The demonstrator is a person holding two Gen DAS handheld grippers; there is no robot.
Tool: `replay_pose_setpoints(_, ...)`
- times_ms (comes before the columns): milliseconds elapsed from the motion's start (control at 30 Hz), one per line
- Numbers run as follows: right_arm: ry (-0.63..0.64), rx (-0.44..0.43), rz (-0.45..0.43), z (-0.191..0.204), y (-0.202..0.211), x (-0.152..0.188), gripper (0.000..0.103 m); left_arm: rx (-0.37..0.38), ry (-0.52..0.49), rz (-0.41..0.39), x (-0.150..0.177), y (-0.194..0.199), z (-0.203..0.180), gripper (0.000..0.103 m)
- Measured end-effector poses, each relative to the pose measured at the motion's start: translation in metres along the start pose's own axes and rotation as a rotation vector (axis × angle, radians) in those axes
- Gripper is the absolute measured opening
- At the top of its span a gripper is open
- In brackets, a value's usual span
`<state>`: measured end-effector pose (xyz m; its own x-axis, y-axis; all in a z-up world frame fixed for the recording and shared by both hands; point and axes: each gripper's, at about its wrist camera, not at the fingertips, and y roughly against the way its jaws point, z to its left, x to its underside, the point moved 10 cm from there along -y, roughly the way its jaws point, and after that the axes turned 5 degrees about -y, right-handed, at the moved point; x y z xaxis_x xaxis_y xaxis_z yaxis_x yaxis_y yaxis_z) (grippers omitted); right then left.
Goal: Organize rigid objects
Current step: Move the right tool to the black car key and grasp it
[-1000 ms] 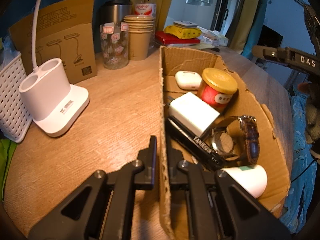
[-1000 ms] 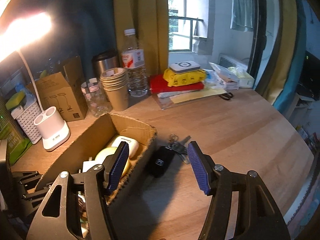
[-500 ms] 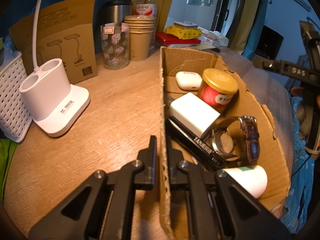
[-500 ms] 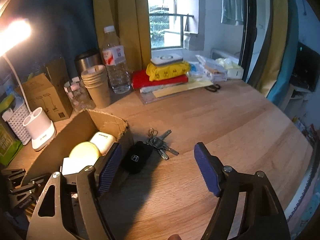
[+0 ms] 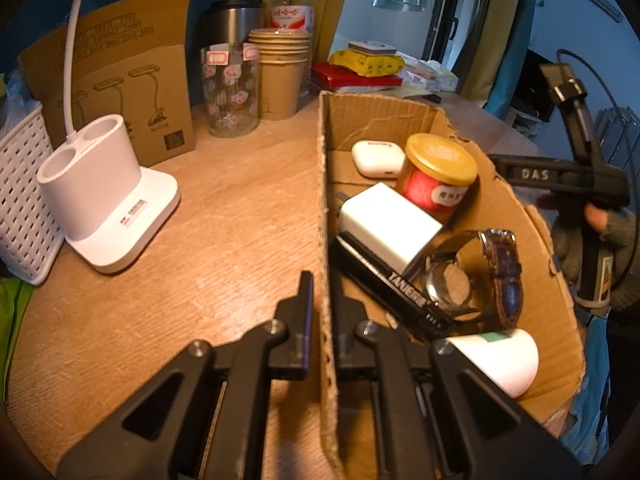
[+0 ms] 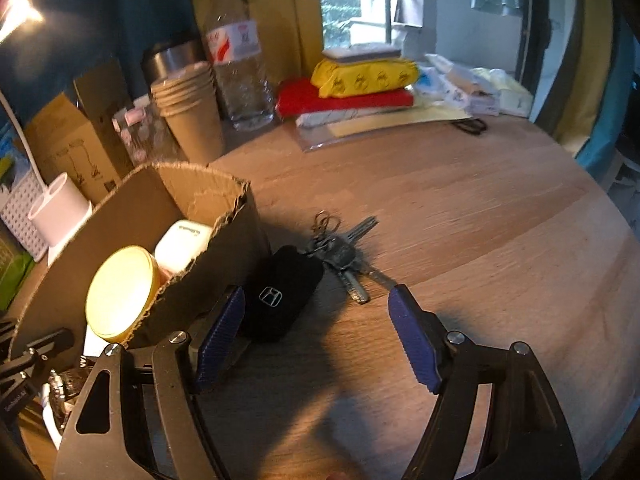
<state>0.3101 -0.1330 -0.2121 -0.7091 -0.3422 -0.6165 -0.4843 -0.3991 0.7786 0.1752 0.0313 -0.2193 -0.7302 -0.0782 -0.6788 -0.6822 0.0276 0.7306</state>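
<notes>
Left wrist view shows our left claw (image 5: 321, 304) clamped on the near wall of the cardboard box (image 5: 325, 184), one finger outside, one inside. Inside the box we see a white cup (image 5: 500, 356), a watch (image 5: 476, 276), a black pen case (image 5: 384, 280), a white charger (image 5: 388, 226), a red jar (image 5: 438, 178) and an earbud case (image 5: 378, 156). From the right wrist, our right claw (image 6: 316, 320) stands apart above the table (image 6: 480, 216), its blue fingers (image 6: 412, 340) flanking the black car key fob (image 6: 280, 292), not touching it. The keys (image 6: 340, 252) lie just beyond, beside the box.
</notes>
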Motion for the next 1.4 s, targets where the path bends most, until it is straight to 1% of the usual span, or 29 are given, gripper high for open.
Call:
replay_pose_setpoints(100,0.004,-0.004,0.012,0.001,-0.006,0.002,0.077,0.001,0.001,0.003,0.0,-0.001,0.001,0.007)
replay_pose_setpoints(167,0.017,0.041,0.015,-0.005,-0.008,0.003,0.077,0.004,0.002,0.005,0.0,-0.002,0.0,0.007)
replay_pose_setpoints(333,0.003,0.078,0.003,-0.022,-0.005,0.004,0.077,0.004,0.002,0.005,0.0,-0.002,-0.001,0.007)
replay_pose_setpoints(433,-0.019,0.083,0.009,-0.031,-0.005,0.005,0.077,0.004,0.005,0.005,0.0,-0.002,-0.001,0.007)
replay_pose_setpoints(500,-0.019,0.044,0.004,-0.026,-0.002,0.006,0.077,0.004,0.005,0.006,0.0,-0.002,-0.001,0.007)
replay_pose_setpoints(567,0.005,-0.012,0.014,-0.011,-0.002,0.007,0.077,0.004,0.007,0.005,0.0,-0.003,0.0,0.007)
replay_pose_setpoints(667,0.057,-0.028,0.031,0.006,-0.007,0.011,0.077,-0.002,0.01,0.003,0.001,-0.002,0.001,0.007)
replay_pose_setpoints(733,0.057,-0.039,0.04,0.011,-0.011,0.01,0.077,-0.014,0.006,-0.005,0.0,0.0,0.002,0.007)
replay_pose_setpoints(833,0.052,-0.028,0.043,0.011,-0.012,0.009,0.077,-0.017,0.005,-0.005,0.0,0.0,0.004,0.007)
replay_pose_setpoints(1067,0.054,0.067,0.042,-0.004,-0.009,0.011,0.077,-0.013,0.013,-0.007,0.0,0.0,0.006,0.007)
replay_pose_setpoints(1167,0.03,0.066,0.034,-0.01,-0.008,0.012,0.077,-0.013,0.016,-0.008,0.0,-0.001,0.007,0.007)
replay_pose_setpoints(1267,0.027,0.041,0.025,-0.005,-0.009,0.009,0.077,-0.013,0.015,-0.009,0.0,0.0,0.007,0.007)
replay_pose_setpoints(1400,0.038,0.047,0.034,0.001,-0.019,0.006,0.077,-0.011,0.015,-0.004,0.0,-0.001,0.007,0.007)
